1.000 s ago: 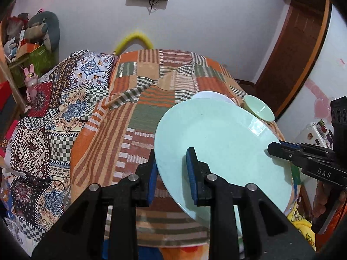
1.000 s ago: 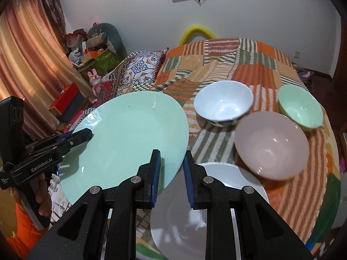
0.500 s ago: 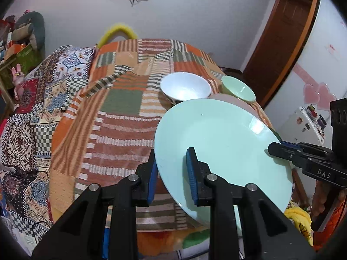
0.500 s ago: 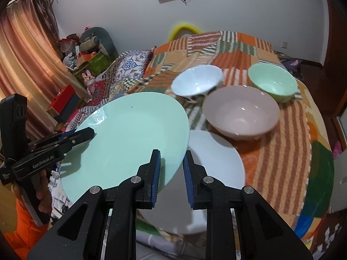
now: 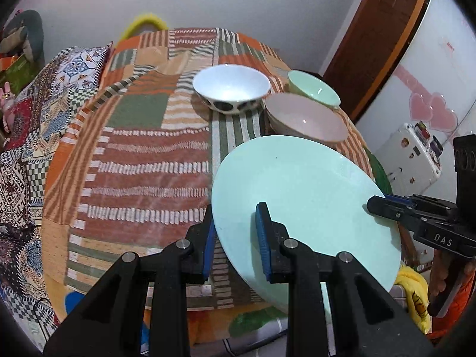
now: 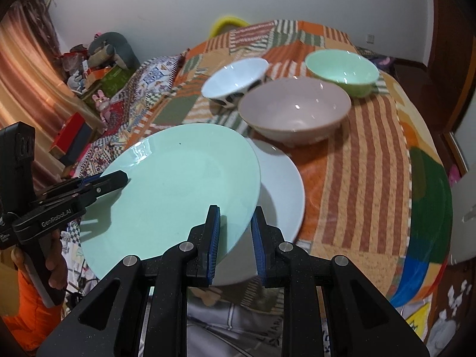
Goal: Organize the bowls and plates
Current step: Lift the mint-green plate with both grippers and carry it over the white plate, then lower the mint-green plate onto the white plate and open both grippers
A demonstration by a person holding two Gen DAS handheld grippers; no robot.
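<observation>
The mint-green plate (image 6: 178, 190) is held clear of the patchwork cloth (image 5: 142, 160) by both grippers, each pinching the rim on opposite sides: the left gripper (image 5: 235, 238) is closed narrowly on the edge at about 7 o'clock in its view, the right gripper (image 6: 235, 238) clamped on the edge at 5 o'clock in its own. The white plate (image 6: 282, 184) lies partly under it, with the pink bowl (image 6: 294, 113) at 1 o'clock, the white bowl (image 6: 235, 78) at 12 and the green bowl (image 6: 342, 68) farther right. Likely risks: the glazed rim could be let slip from thin pads, or the pink bowl could be struck if the plate is lowered off-centre.
</observation>
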